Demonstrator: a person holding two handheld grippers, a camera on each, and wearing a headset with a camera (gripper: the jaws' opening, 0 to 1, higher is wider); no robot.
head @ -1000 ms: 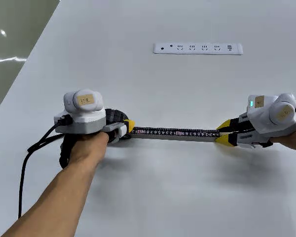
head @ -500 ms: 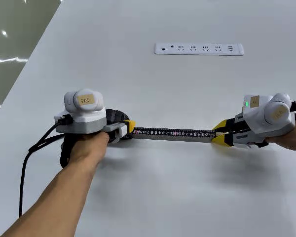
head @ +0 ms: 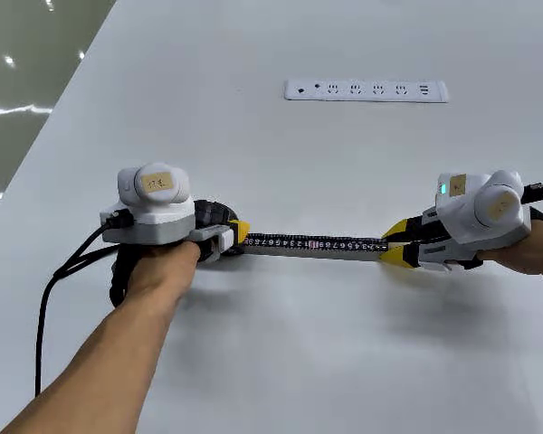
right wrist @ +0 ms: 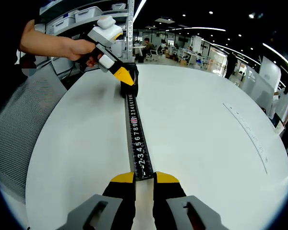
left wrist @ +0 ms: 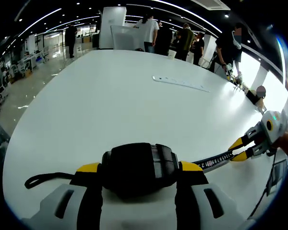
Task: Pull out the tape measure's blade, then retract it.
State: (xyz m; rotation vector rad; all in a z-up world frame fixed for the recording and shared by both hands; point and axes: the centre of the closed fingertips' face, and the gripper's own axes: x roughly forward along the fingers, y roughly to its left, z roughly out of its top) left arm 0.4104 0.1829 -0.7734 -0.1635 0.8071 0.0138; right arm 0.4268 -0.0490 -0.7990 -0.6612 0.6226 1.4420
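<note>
The tape measure's black case [head: 219, 217] lies on the white table [head: 290, 353], and my left gripper [head: 231, 233] is shut on it. In the left gripper view the case [left wrist: 139, 167] sits clamped between the yellow-tipped jaws. The dark numbered blade [head: 312, 244] runs straight to the right, low over the table. My right gripper [head: 394, 242] is shut on the blade's end. In the right gripper view the blade [right wrist: 137, 139] stretches from my right gripper [right wrist: 144, 178] to the case [right wrist: 129, 79] and the left gripper [right wrist: 122, 74].
A white power strip [head: 366, 89] lies flat at the far side of the table. A black cable [head: 45, 307] trails from the left gripper over the near left of the table. The table's left edge borders a shiny floor. People stand beyond the far end [left wrist: 182, 36].
My right gripper has moved left toward the case with the blade's end in it, and the exposed blade has grown shorter. The left gripper and the case have stayed put.
</note>
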